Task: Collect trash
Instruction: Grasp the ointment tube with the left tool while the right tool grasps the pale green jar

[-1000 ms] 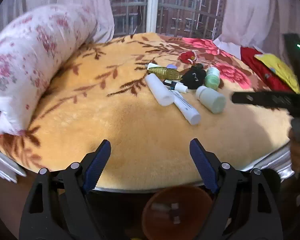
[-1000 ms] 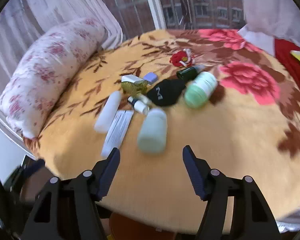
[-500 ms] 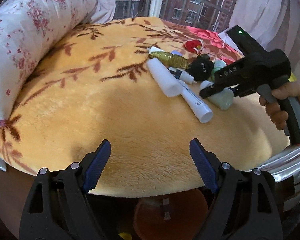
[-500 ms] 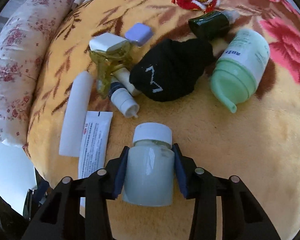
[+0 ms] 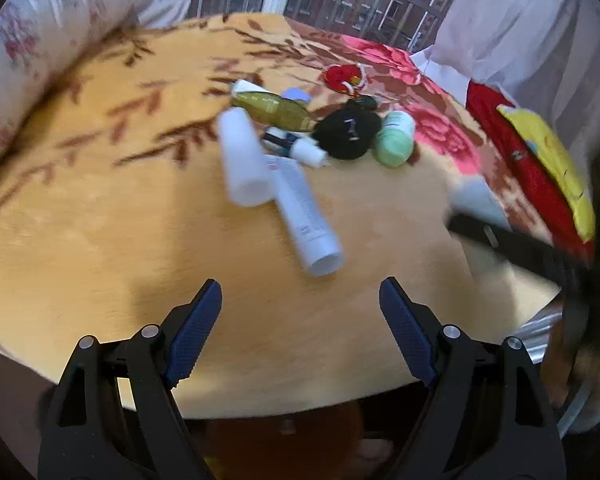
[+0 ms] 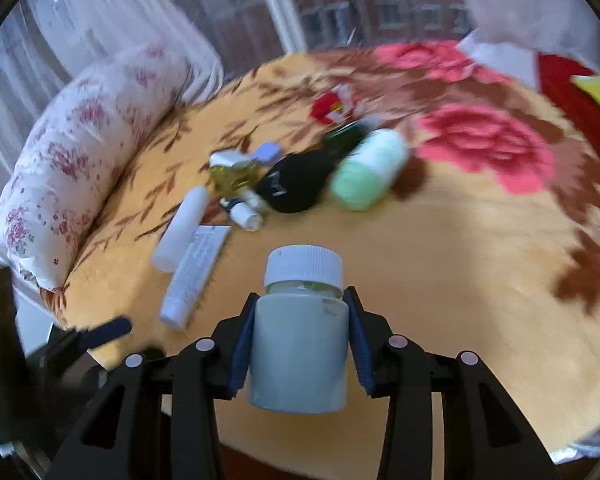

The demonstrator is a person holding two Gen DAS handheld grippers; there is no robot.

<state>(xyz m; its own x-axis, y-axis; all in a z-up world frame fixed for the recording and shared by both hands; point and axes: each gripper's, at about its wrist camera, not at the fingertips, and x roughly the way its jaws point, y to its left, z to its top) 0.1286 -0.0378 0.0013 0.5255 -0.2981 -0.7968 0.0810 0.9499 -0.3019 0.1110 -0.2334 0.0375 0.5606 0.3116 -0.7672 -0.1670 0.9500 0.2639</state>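
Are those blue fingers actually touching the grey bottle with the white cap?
Touching. The right wrist view shows the right gripper with both fingers pressed against the grey bottle, holding it.

A pale grey-green jar (image 6: pixel 300 356) with a white screw cap stood upright, lifted clear of the bed (image 6: pixel 440 264). Behind it lay a heap: a white bottle (image 6: pixel 182 228) beside a white tube (image 6: pixel 194 276), a small white-capped vial (image 6: pixel 244 213), a yellow-green spray bottle (image 6: pixel 234 172), a black pouch (image 6: pixel 296 186) and a mint-green bottle (image 6: pixel 370 170) on its side.
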